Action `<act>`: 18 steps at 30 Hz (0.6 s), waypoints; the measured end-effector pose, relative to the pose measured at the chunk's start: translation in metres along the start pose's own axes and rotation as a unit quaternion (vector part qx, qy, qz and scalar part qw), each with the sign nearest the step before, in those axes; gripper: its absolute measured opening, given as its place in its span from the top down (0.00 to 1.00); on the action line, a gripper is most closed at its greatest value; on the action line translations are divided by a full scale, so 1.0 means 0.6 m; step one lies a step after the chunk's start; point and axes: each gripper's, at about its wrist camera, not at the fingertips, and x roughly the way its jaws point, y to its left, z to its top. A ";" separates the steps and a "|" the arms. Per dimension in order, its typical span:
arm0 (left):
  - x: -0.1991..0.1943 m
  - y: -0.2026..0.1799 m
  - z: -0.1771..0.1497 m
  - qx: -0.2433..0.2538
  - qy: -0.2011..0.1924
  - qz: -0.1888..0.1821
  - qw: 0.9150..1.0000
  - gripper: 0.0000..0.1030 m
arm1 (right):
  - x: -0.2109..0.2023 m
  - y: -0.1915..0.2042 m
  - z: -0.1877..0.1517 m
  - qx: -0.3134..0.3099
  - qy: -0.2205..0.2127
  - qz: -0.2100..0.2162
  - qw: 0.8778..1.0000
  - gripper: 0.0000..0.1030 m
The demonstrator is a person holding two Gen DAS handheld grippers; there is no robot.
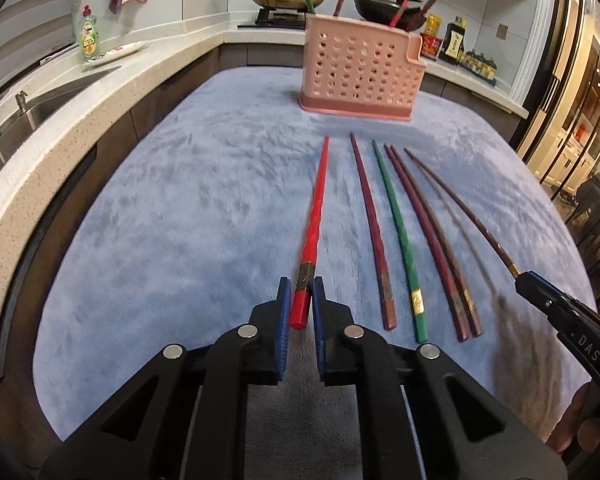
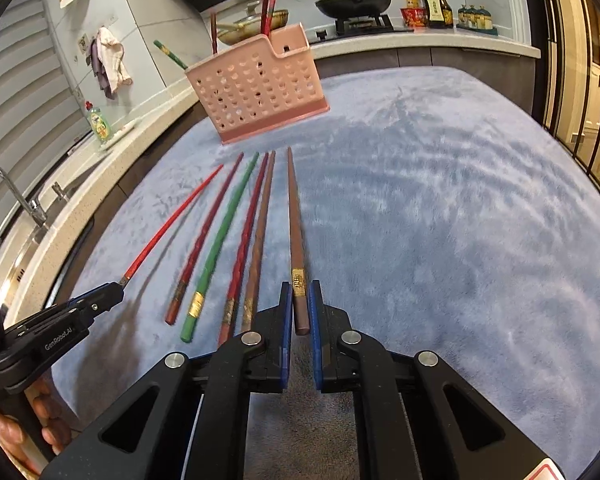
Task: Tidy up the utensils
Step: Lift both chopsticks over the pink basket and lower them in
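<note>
My left gripper [image 1: 301,284] is shut on the thick end of a red chopstick [image 1: 316,208], whose tip points at the pink perforated holder [image 1: 360,68]. My right gripper [image 2: 300,286] is shut on a brown chopstick [image 2: 296,216] just behind its gold band. Each gripper also shows at the edge of the other view: the right gripper [image 1: 528,280] and the left gripper [image 2: 114,290]. Between the two held sticks, a dark red chopstick [image 1: 370,224], a green chopstick [image 1: 396,232] and a dark pair [image 1: 428,236] lie on the blue cloth [image 1: 180,220]. Several chopsticks stand in the holder [image 2: 256,88].
A stone counter with a sink and tap [image 2: 24,196] curves along the left, with a green soap bottle [image 1: 89,32] on it. Behind the holder are a stove with pans [image 2: 354,0] and sauce bottles [image 2: 434,2]. A person's fingers [image 2: 40,412] grip the left handle.
</note>
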 end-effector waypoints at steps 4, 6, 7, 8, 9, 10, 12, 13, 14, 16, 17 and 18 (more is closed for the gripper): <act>-0.030 0.011 0.033 -0.015 -0.022 -0.015 1.000 0.90 | -0.036 0.006 0.032 -0.001 -0.032 0.004 0.999 0.93; -0.046 0.016 0.056 -0.020 -0.036 -0.020 0.999 0.92 | -0.056 0.008 0.053 -0.004 -0.051 0.003 0.999 0.93; -0.052 0.018 0.068 -0.021 -0.042 -0.020 0.999 0.92 | -0.065 0.008 0.064 -0.004 -0.060 0.003 0.998 0.93; -0.057 0.019 0.077 -0.022 -0.048 -0.021 0.998 0.92 | -0.074 0.008 0.077 -0.005 -0.069 0.003 0.998 0.93; -0.064 0.021 0.092 -0.024 -0.055 -0.025 0.998 0.92 | -0.081 0.007 0.089 -0.004 -0.077 0.004 0.997 0.93; -0.068 0.023 0.101 -0.026 -0.059 -0.028 0.998 0.92 | -0.089 0.006 0.105 -0.001 -0.088 0.007 0.996 0.93; -0.078 0.023 0.125 -0.028 -0.070 -0.031 0.997 0.93 | -0.099 0.003 0.125 0.003 -0.098 0.011 0.995 0.93; -0.082 0.022 0.136 -0.026 -0.076 -0.030 0.996 0.93 | -0.102 0.002 0.135 0.005 -0.104 0.013 0.994 0.93; -0.085 0.021 0.144 -0.025 -0.080 -0.030 0.996 0.93 | -0.106 0.002 0.151 0.006 -0.112 0.014 0.994 0.93; -0.092 0.019 0.165 -0.023 -0.091 -0.032 0.995 0.93 | -0.110 0.003 0.167 0.006 -0.120 0.015 0.993 0.93; -0.094 0.018 0.175 -0.022 -0.096 -0.032 0.995 0.93 | -0.111 0.005 0.178 0.005 -0.124 0.016 0.992 0.93; -0.096 0.015 0.187 -0.019 -0.101 -0.032 0.994 0.93 | -0.112 0.007 0.186 0.004 -0.127 0.017 0.992 0.93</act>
